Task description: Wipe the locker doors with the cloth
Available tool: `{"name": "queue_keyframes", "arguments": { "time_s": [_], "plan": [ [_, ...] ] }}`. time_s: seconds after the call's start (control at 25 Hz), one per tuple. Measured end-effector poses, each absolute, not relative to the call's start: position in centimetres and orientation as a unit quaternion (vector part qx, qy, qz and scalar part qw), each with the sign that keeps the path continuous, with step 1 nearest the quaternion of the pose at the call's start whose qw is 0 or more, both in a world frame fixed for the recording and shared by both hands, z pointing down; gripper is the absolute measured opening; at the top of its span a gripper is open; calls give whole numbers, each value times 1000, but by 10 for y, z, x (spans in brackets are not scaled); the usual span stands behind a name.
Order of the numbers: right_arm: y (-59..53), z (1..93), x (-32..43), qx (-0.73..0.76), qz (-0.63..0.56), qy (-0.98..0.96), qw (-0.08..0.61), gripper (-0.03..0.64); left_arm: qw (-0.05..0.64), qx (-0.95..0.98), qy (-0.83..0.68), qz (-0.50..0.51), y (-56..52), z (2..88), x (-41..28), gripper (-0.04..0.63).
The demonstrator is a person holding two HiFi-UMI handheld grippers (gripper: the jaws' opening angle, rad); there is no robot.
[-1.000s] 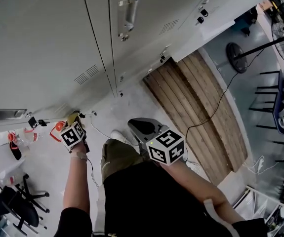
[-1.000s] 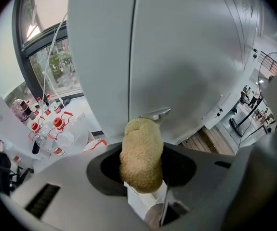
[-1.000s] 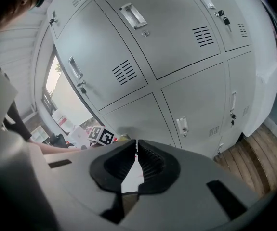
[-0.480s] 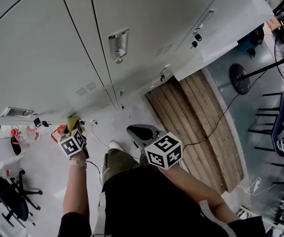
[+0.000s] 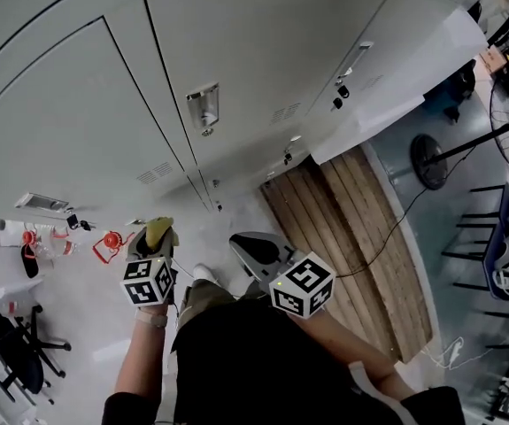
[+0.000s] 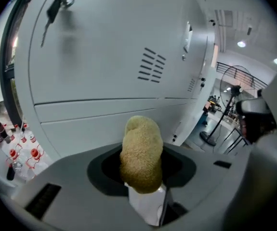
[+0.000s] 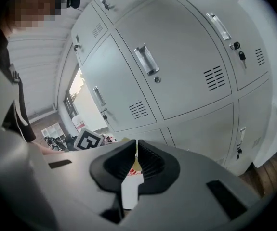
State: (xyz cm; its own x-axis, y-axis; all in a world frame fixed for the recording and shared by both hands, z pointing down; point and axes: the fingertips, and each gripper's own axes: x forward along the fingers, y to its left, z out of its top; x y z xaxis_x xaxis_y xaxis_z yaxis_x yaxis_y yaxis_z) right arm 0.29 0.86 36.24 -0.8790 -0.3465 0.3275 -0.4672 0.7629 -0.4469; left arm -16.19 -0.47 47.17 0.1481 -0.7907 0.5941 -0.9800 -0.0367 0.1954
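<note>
Left tool (image 5: 154,240): clamped on the cloth (image 6: 140,154); held low at the person's left side, aimed at the bottom row of lockers

Right tool (image 7: 135,153): jaws brought together with only a sliver between them and nothing gripped; held low in front of the person, facing the lockers

Cloth: a yellow-green fuzzy wad bunched up and sticking out past the left tool's jaw tips; in the head view it hangs over the floor (image 5: 86,299), near the lockers but not touching any door

Locker doors (image 5: 263,69): grey metal, all shut in the stack straight ahead, each with a vent and a handle (image 5: 203,106); no streaks, damp patches or dust lines show that would tell a wiped door from an unwiped one

Done so far: the cloth is picked up and firmly held, and the person stands facing the lockers; beyond that nothing shows as finished

Left to do: by my reading almost all of it; the cloth has yet to be pressed to a door and swept across it, and then the neighbouring doors need the same

Likely first door: the lower one with the vent slots (image 6: 150,65), which fills the left tool's view just beyond the cloth

Nearby: a wooden board (image 5: 351,228) on the floor and a standing fan (image 5: 466,140) at the right, well apart from both tools
</note>
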Motion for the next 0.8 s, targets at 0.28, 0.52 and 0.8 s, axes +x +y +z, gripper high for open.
{"name": "queue_keyframes", "arguments": {
  "time_s": [0.28, 0.52, 0.8],
  "plan": [
    [-8, 322, 16, 243, 219, -942, 77, 28, 247, 781, -565, 104, -12, 409, -106, 153],
    [-11, 297, 23, 259, 174, -948, 65, 28, 196, 840, -502, 55, -14, 351, -76, 153],
    [-9, 277, 28, 276, 108, -953, 63, 28, 148, 867, -476, 3, -15, 302, -55, 153]
  ]
}}
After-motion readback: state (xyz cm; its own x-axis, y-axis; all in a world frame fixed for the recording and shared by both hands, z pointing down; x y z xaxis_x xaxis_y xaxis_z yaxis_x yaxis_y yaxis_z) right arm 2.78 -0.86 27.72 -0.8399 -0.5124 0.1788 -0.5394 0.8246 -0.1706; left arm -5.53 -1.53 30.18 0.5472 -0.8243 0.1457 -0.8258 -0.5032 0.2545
